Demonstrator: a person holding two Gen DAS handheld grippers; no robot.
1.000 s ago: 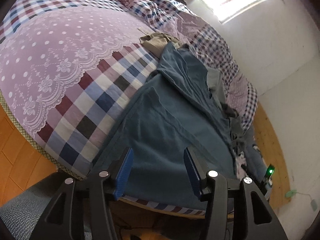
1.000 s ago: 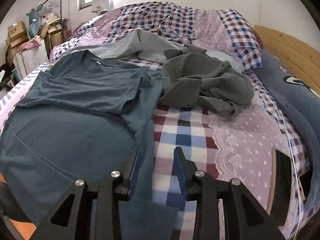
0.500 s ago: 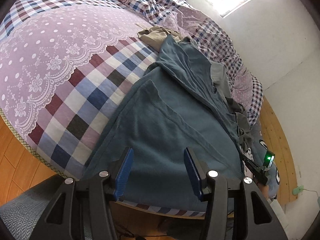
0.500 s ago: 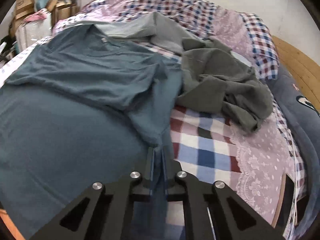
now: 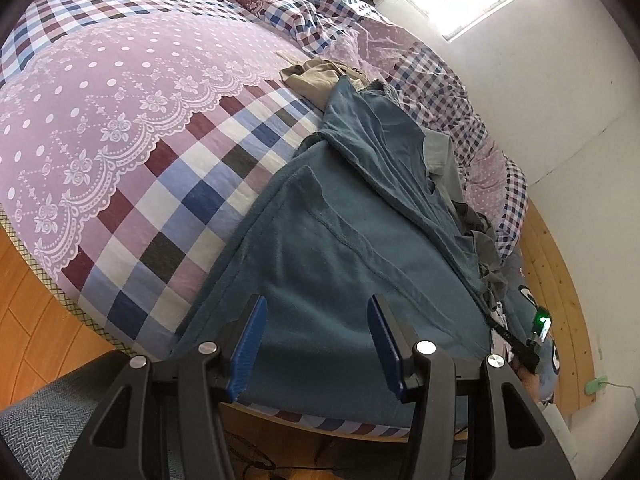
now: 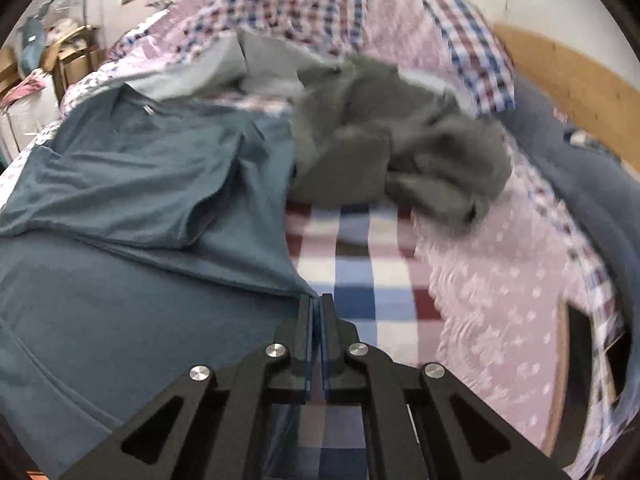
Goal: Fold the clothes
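A teal-blue shirt (image 5: pixel 352 240) (image 6: pixel 132 208) lies spread across the bed, its lower part hanging over the near edge. My left gripper (image 5: pixel 314 322) is open, its blue pads hovering over the shirt's hem area without touching cloth. In the right wrist view my right gripper (image 6: pixel 316 304) is shut on the shirt's right edge, pinching a corner of fabric that rises to the fingertips. The other gripper's body with a green light (image 5: pixel 540 320) shows at the far right of the left wrist view.
A crumpled grey garment (image 6: pixel 400 152) lies behind the shirt, a light grey one (image 6: pixel 256 60) further back, and a beige one (image 5: pixel 316 76) near the pillows. The plaid and lilac lace bedspread (image 5: pixel 120 120) covers the bed. Wooden bed frame (image 6: pixel 580 80) at right; boxes (image 6: pixel 60 60) at left.
The right gripper went from open to shut on the shirt's edge and has pulled it up and to the right; that view is blurred by motion. The left gripper stayed open, shifting slightly.
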